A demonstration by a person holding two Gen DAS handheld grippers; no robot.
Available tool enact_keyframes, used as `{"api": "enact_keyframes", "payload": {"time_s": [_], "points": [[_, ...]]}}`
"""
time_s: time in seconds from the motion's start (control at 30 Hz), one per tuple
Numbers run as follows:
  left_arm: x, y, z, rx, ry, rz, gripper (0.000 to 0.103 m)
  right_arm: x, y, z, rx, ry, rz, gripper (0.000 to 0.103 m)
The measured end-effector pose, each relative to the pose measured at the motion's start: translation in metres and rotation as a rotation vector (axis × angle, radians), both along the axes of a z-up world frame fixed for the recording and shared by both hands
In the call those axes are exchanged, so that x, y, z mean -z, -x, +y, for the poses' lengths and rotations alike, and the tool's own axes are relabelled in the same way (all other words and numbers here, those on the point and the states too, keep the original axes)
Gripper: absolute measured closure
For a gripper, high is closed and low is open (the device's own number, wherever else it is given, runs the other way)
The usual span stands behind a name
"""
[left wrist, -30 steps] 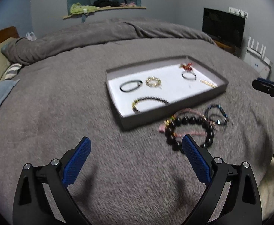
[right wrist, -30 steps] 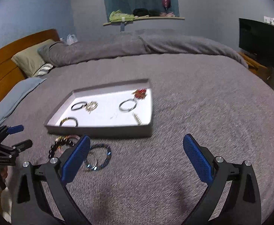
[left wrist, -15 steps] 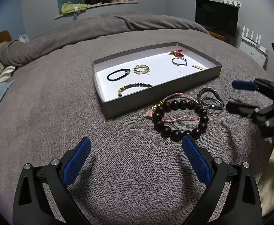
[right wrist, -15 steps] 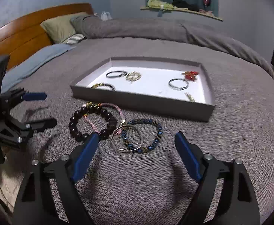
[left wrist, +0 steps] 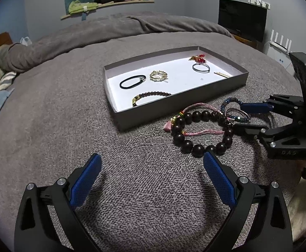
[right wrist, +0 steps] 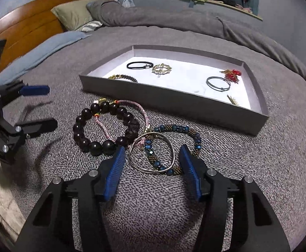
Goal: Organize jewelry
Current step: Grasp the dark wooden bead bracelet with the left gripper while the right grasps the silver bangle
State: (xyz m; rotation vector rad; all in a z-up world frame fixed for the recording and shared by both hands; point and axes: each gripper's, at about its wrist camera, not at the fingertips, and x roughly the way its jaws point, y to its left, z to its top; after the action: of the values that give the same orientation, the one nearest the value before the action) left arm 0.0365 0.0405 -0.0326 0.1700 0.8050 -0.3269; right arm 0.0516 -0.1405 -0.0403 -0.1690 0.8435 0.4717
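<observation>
A grey tray (left wrist: 182,105) (right wrist: 173,103) lies on the bed with several bracelets and a red charm inside. In front of it lie a dark large-bead bracelet (left wrist: 197,147) (right wrist: 83,142), a pink cord bracelet (right wrist: 141,111), a silver bangle (right wrist: 171,147) and a blue beaded bracelet (right wrist: 197,140). My right gripper (right wrist: 153,157) (left wrist: 242,117) is open, its fingers on either side of the bangle and the blue bracelet. My left gripper (left wrist: 151,168) (right wrist: 39,107) is open and empty, just short of the dark bracelet.
The grey blanket (left wrist: 48,105) covers the bed. Pillows (right wrist: 73,14) and a wooden headboard (right wrist: 27,27) are at the left. A TV (left wrist: 242,19) stands at the right. A shelf with clothes (left wrist: 102,2) is on the far wall.
My right gripper has moved in low over the bangle and blue bracelet and narrowed its opening. My left gripper has moved a little closer to the dark bracelet.
</observation>
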Motion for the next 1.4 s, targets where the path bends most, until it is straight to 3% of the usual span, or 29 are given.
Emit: {"api": "enact_keyframes", "payload": {"time_s": [0.2,0.33,0.53,0.63,0.7,0.77,0.9,1.0,1.27,1.4], "points": [[0.002,-0.002,0.002,-0.006,0.004,0.013,0.006,0.001,-0.003,0.003,-0.021,0.015,0.002,0.057],[0.003,-0.003,0.001,-0.007,0.004,0.018,0.006,0.0,-0.003,0.001,-0.012,-0.001,0.006,0.057],[0.003,-0.01,0.0,-0.008,0.071,0.045,0.007,-0.012,0.005,-0.011,0.01,-0.045,-0.015,0.057],[0.002,-0.014,-0.006,0.003,0.09,0.046,0.016,-0.019,0.01,-0.022,0.029,-0.071,-0.021,0.057],[0.003,-0.016,-0.014,0.025,0.092,0.058,0.042,-0.023,0.015,-0.028,0.038,-0.082,-0.03,0.057],[0.006,-0.019,-0.021,0.046,0.099,0.084,0.054,-0.026,0.018,-0.032,0.045,-0.089,-0.037,0.057],[0.009,-0.021,-0.032,0.066,0.098,0.093,0.068,-0.029,0.02,-0.036,0.053,-0.105,-0.042,0.057],[0.013,-0.024,-0.038,0.057,0.07,0.112,0.071,-0.029,0.021,-0.036,0.054,-0.108,-0.043,0.057],[0.022,-0.035,-0.028,0.003,0.14,0.184,0.072,-0.031,0.023,-0.037,0.054,-0.115,-0.048,0.057],[0.025,-0.037,-0.033,-0.01,0.116,0.179,0.075,-0.031,0.024,-0.037,0.056,-0.117,-0.048,0.057]]}}
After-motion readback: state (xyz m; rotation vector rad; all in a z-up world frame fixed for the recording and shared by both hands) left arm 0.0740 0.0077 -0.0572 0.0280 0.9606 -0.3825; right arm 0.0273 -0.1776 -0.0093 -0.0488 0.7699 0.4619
